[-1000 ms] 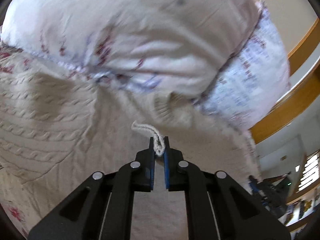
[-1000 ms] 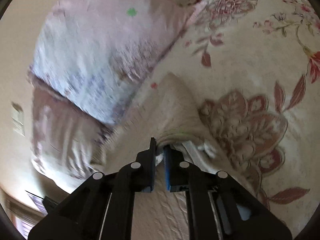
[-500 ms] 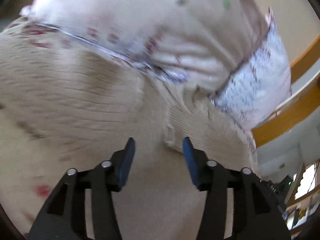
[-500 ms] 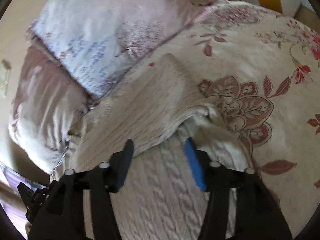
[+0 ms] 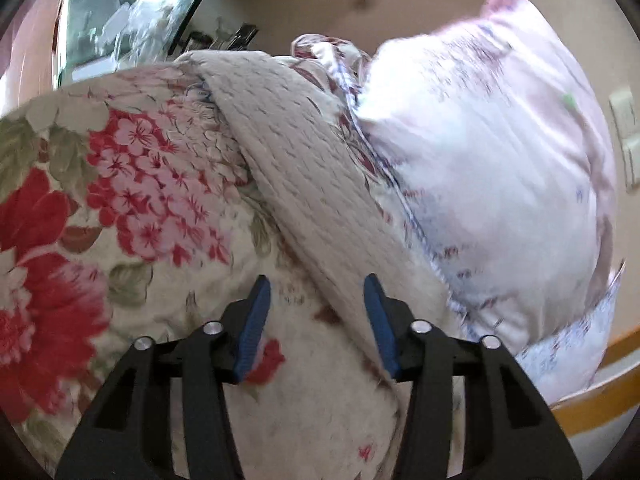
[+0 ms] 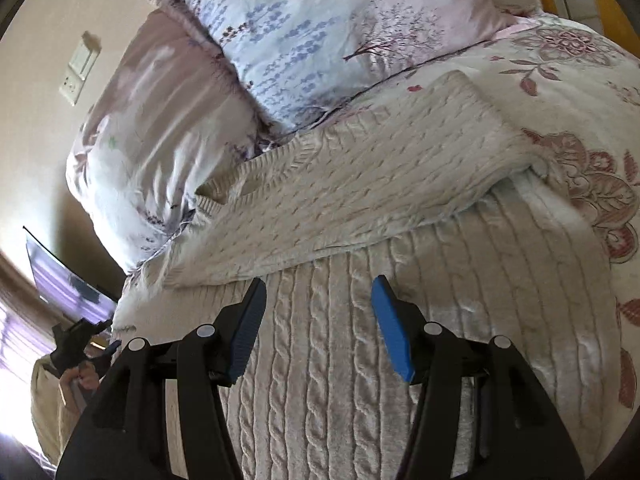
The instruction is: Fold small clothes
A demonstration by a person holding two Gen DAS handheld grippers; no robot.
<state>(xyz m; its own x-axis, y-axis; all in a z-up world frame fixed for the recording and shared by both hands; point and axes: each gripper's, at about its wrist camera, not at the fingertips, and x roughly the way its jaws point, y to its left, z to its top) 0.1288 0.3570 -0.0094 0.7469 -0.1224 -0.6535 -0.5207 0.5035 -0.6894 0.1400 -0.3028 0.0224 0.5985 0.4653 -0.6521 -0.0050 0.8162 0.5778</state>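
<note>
A cream cable-knit sweater (image 6: 360, 184) lies on the floral bedspread (image 6: 580, 80), its upper part folded over the lower part (image 6: 340, 360). My right gripper (image 6: 318, 292) is open and empty just above the lower part, near the folded edge. In the left wrist view the sweater's edge (image 5: 304, 168) runs diagonally across the bedspread (image 5: 132, 200). My left gripper (image 5: 316, 292) is open and empty above the bedspread, at the sweater's left edge.
Two pale floral pillows (image 6: 300, 32) (image 6: 152, 128) lie against the wall behind the sweater; one shows in the left wrist view (image 5: 480, 160). A wooden bed frame (image 5: 600, 392) sits at the right. A wall switch (image 6: 80, 68) and a screen (image 6: 64, 284) are at the left.
Both grippers were shut on the sweater a second ago; they have opened, let it go and pulled back. The left gripper has swung to the sweater's left edge.
</note>
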